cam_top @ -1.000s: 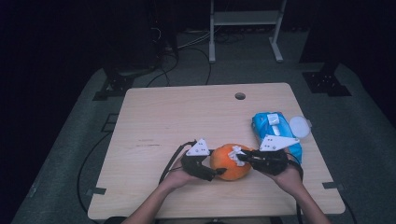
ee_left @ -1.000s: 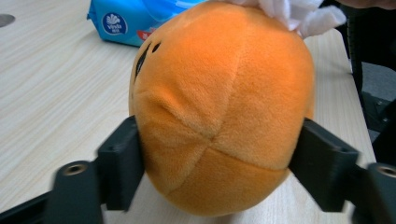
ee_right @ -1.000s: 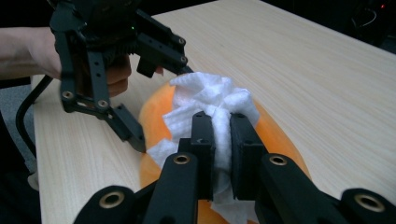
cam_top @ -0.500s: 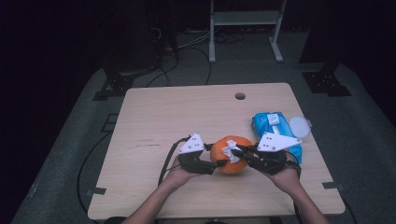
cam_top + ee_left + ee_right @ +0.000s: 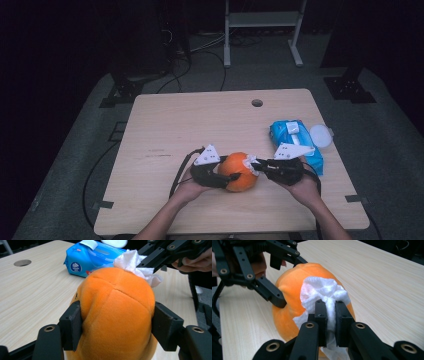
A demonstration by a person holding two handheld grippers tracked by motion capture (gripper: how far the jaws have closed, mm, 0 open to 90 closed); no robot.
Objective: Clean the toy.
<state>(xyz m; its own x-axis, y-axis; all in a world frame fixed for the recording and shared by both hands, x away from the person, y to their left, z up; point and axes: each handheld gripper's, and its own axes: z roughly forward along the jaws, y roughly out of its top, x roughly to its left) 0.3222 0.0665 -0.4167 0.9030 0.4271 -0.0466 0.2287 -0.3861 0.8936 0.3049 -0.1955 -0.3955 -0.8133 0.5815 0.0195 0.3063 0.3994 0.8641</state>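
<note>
Your left gripper (image 5: 220, 176) has its jaws clamped on either side of the orange plush ball (image 5: 239, 171), holding it at the near middle of the table (image 5: 165, 125); the left gripper view shows the pads pressing into the fabric on both flanks; your right gripper (image 5: 260, 167) meets the ball from the other side, jaws pinched together on a crumpled white wipe (image 5: 323, 293) pressed against the plush; the right gripper view shows that wipe spread over the ball's face, a detail the high view reduces to a white speck; further right, the blue wipe pack (image 5: 295, 142) lies flat, a round white lid (image 5: 320, 135) just beside it; since half a second ago, the ball and both grippers have shifted only slightly.
</note>
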